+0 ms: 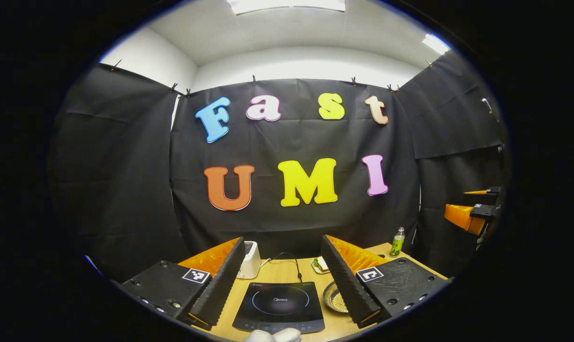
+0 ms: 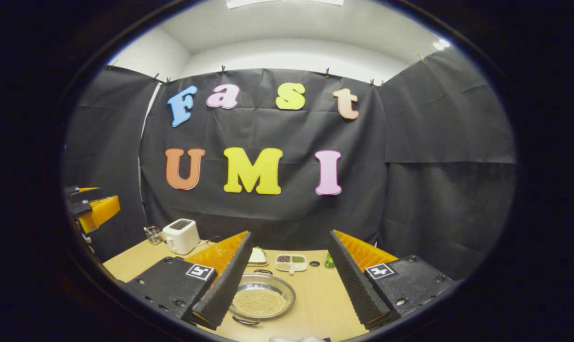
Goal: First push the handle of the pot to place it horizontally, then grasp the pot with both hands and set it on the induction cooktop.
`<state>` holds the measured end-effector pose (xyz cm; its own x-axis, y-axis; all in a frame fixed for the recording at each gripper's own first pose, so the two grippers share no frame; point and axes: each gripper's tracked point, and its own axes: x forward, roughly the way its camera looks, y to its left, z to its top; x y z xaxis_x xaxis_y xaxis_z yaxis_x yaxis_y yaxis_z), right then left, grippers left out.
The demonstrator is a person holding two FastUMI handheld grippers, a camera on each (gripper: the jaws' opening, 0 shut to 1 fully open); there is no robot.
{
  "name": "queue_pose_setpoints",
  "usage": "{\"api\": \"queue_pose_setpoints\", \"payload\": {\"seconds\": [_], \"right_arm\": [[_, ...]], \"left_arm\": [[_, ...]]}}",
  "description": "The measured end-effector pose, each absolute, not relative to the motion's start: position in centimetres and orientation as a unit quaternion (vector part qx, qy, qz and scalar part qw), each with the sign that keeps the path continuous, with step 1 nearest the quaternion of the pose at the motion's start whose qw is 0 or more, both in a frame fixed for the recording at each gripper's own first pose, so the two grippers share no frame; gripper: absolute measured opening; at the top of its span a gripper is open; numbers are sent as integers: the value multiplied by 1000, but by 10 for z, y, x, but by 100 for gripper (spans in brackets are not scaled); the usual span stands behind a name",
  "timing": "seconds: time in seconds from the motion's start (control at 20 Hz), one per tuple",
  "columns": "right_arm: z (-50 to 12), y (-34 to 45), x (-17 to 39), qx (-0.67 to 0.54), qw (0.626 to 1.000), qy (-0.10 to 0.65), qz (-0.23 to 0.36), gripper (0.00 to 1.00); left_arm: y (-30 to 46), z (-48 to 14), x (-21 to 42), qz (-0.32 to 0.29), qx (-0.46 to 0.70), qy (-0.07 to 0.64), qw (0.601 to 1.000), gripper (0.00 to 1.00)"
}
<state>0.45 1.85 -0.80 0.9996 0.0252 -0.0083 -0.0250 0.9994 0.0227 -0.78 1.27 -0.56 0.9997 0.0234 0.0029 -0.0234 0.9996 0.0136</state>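
Both claws, left claw [image 1: 280, 280] and right claw [image 2: 287, 280], gape empty; I judge the pot [image 2: 262, 298] rigid, slick steel, best gripped at its rim handles.

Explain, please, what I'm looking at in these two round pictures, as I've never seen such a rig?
A person holds a two-finger gripper in each hand, and a camera rides on each. In the left gripper view, the left gripper hangs open above an induction cooktop on a wooden table, with a white toaster and a green bottle behind; the other gripper shows far right. In the right gripper view, the right gripper hangs open over the shallow metal pot of small grains. Nothing is held.
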Motion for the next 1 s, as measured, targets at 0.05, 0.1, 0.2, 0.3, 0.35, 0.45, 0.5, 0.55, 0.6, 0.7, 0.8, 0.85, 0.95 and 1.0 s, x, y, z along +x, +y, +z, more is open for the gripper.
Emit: {"api": "queue_pose_setpoints", "payload": {"seconds": [0.05,0.1,0.2,0.3,0.35,0.45,0.5,0.55,0.6,0.7,0.8,0.85,0.95,1.0], "right_arm": [[-13,22,7,17,1000,13,19,96],[-17,29,8,21,999,22,28,96],[-22,41,10,31,998,33,47,72],[-27,55,13,33,996,43,65,51],[-32,57,13,26,996,49,69,33],[-41,70,15,21,993,65,92,6],[-46,80,15,26,990,73,114,5],[-53,87,16,30,988,86,122,1],[-60,91,17,33,986,95,131,1],[-76,101,20,34,982,118,144,0],[-94,114,22,25,977,138,160,4],[-106,121,23,21,973,152,171,4],[-130,135,24,21,966,179,184,4],[-141,141,25,19,963,191,189,4]], "left_arm": [[14,-7,-9,13,7,0,1000,96],[16,-9,-10,15,7,2,1000,96],[20,-11,-11,18,9,3,1000,96],[26,-10,-14,24,11,1,1000,96],[27,-9,-15,25,10,1,1000,96],[29,-11,-16,29,8,2,1000,96],[29,-12,-17,31,7,2,999,96],[32,-13,-18,32,5,2,999,96],[34,-13,-19,34,4,2,999,96],[35,-13,-22,37,4,2,999,96],[37,-13,-26,40,4,3,999,96],[37,-14,-26,41,4,4,999,96],[39,-17,-29,43,4,6,999,96],[40,-18,-30,44,4,6,999,96]]}}
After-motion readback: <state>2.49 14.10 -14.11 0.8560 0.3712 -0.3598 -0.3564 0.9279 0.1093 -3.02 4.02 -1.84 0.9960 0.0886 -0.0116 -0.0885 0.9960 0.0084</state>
